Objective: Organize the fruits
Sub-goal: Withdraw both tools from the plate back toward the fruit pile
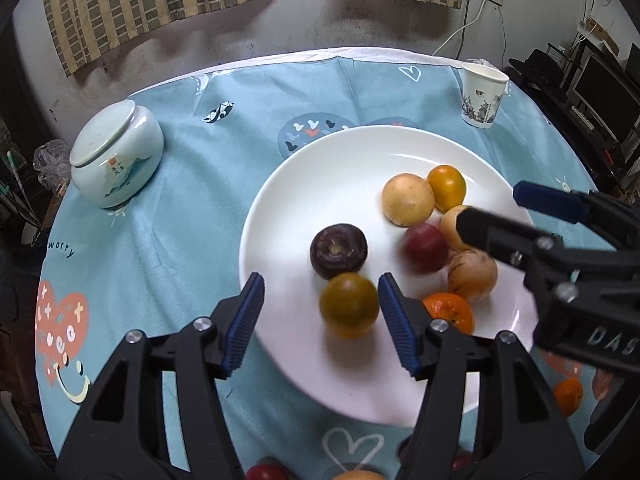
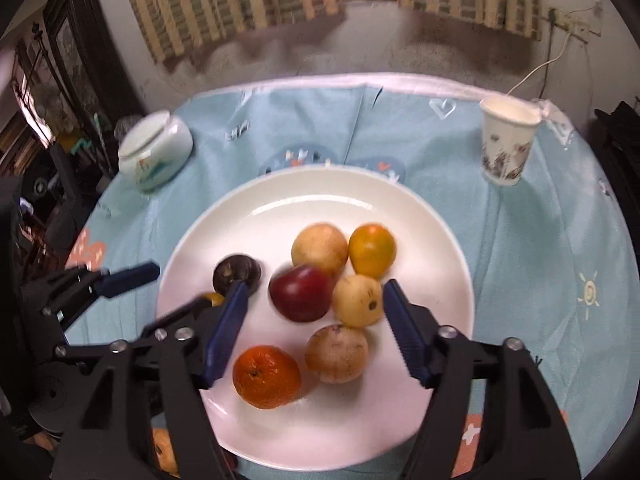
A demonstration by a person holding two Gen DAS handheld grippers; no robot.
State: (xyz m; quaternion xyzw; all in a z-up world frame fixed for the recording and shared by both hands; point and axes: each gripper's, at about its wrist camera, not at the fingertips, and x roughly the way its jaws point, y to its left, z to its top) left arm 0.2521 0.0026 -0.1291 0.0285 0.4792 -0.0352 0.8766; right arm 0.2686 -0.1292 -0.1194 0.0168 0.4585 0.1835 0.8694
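1. A pale yellow fruit (image 1: 452,227) is largely hidden behind the right gripper (image 1: 500,216) in the left wrist view.
2. The red fruit (image 1: 425,247) and green-orange fruit (image 1: 349,305) look smeared by motion blur.
3. A red fruit at the bottom edge (image 1: 266,472) is cut off by the frame.
4. In the right wrist view, the green-orange fruit is nearly covered by a finger of the left gripper (image 2: 192,280).
5. The cup's print (image 2: 505,158) is too blurred to read.

plate (image 2: 436,236): glossy white ceramic
cloth (image 1: 168,216): matt blue fabric
jar (image 1: 120,152): glazed ceramic
cup (image 2: 506,140): printed paper
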